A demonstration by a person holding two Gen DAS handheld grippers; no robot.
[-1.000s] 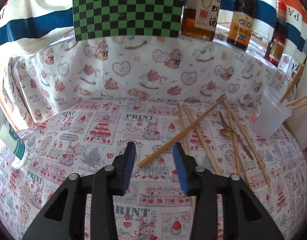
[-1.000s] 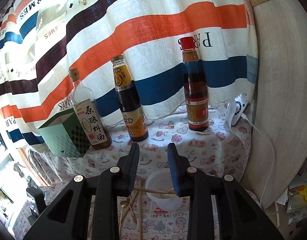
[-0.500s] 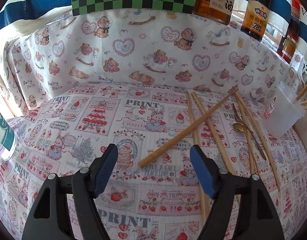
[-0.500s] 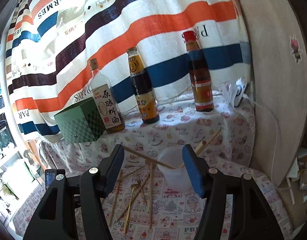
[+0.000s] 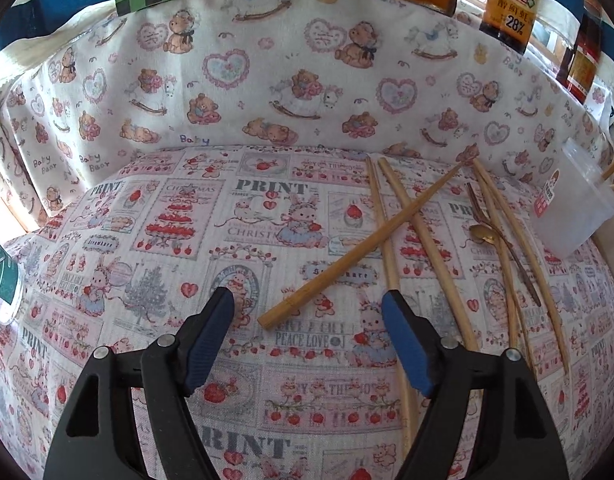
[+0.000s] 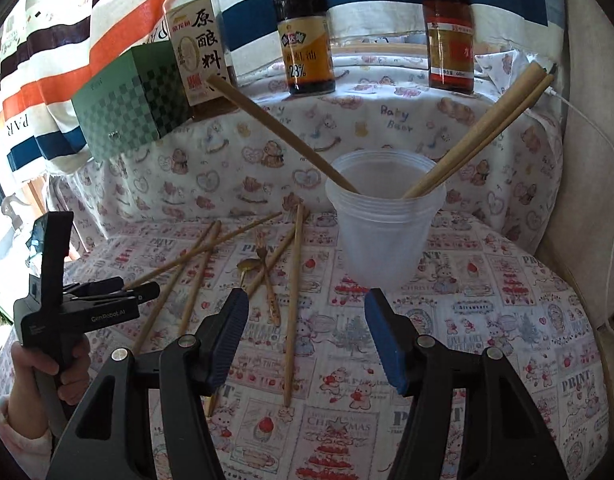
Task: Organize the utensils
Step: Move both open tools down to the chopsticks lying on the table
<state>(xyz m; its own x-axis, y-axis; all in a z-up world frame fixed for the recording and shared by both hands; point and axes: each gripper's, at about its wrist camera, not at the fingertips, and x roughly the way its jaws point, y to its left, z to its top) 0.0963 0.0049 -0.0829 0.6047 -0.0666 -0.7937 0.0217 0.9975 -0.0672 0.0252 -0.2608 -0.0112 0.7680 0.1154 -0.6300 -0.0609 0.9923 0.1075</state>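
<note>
Several wooden chopsticks (image 5: 407, 216) lie crossed on the printed tablecloth (image 5: 147, 240), with a gold spoon (image 5: 483, 234) and a dark fork (image 5: 511, 256) among them. My left gripper (image 5: 307, 304) hangs open over the cloth; the butt end of one chopstick (image 5: 275, 318) lies just ahead, between its fingers. My right gripper (image 6: 305, 300) is open too, above another loose chopstick (image 6: 293, 300). A clear plastic cup (image 6: 383, 240) stands just beyond it and holds three chopsticks (image 6: 479, 128). The left gripper (image 6: 141, 288), held by a hand (image 6: 47, 364), shows at the left.
Three sauce bottles (image 6: 307, 32) and a green checked box (image 6: 135, 96) stand on a raised ledge behind, draped in bear-print cloth (image 5: 267, 80). A striped curtain (image 6: 87, 20) hangs at the back. A white cable (image 6: 611, 184) runs down the beige wall at right.
Both grippers opened wider. The right gripper dropped from bottle height toward the table and now looks down on the cup and chopsticks. The left gripper sank slightly closer to the cloth.
</note>
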